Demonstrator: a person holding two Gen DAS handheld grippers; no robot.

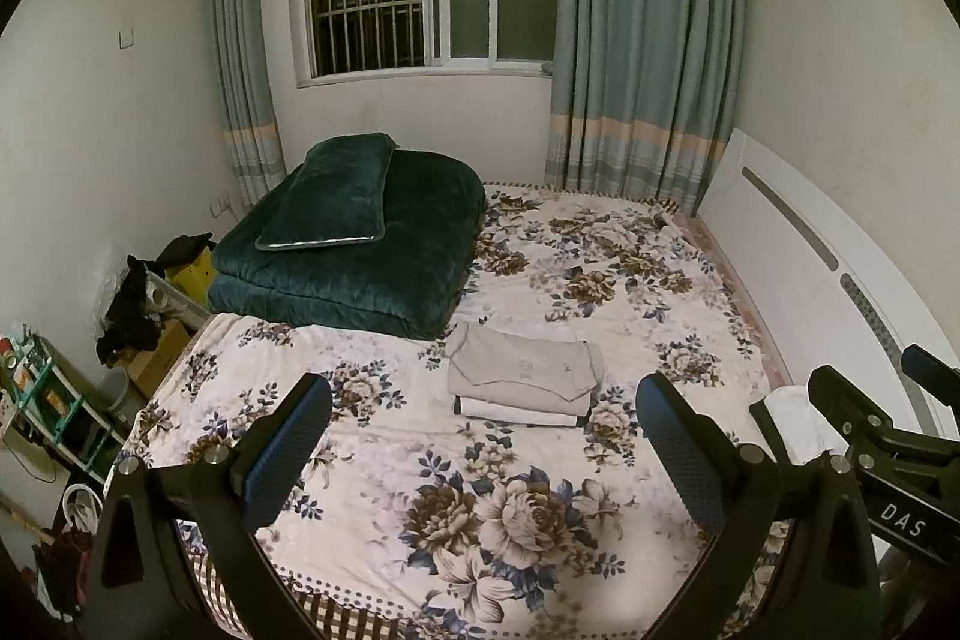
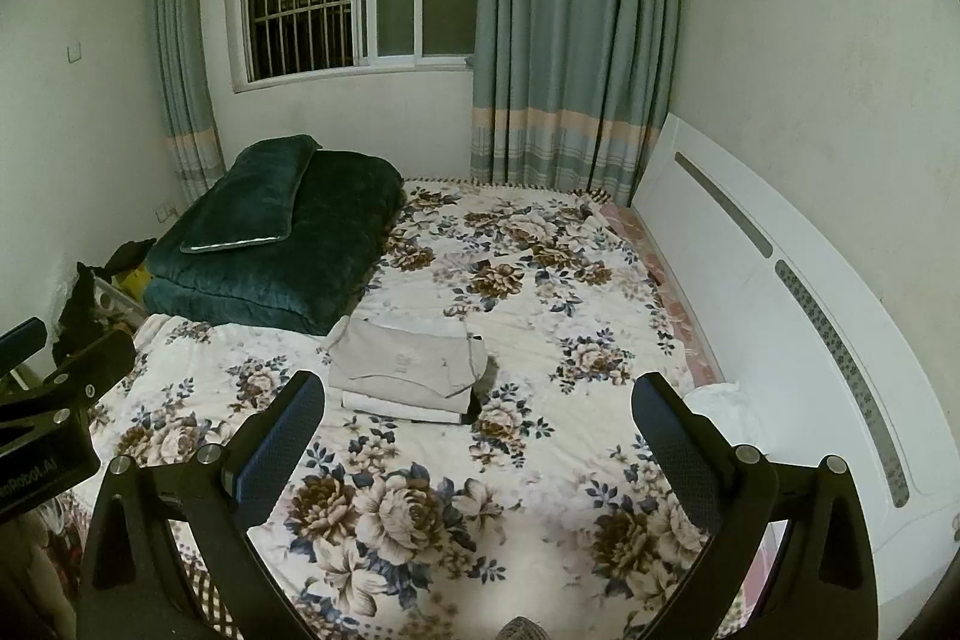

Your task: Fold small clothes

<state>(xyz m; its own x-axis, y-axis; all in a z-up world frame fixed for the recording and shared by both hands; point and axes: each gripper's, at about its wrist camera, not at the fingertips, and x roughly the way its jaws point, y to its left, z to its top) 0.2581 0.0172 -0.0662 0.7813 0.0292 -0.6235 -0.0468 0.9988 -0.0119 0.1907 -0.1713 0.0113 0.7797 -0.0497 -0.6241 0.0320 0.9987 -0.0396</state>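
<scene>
**A:** Left wrist view: what does it show?

**B:** The left claw (image 1: pixel 483 439) hovers above a bed (image 1: pixel 660 292) with a floral sheet, its fingers spread wide and holding nothing. A stack of folded clothes (image 1: pixel 522 379), beige on top and white beneath, lies mid-bed beyond the fingertips, just beside a folded dark green quilt (image 1: pixel 360 268) with a matching pillow (image 1: pixel 327 193) on it. The right claw (image 1: pixel 864 418) enters at the right edge, in front of a crumpled white cloth (image 1: pixel 798 415).

**A:** And the right wrist view?

**B:** The right claw (image 2: pixel 480 436), fingers likewise apart and empty, faces the same stack of folded clothes (image 2: pixel 408 367). The white cloth (image 2: pixel 720 409) sits near the white headboard (image 2: pixel 780 292).
</scene>
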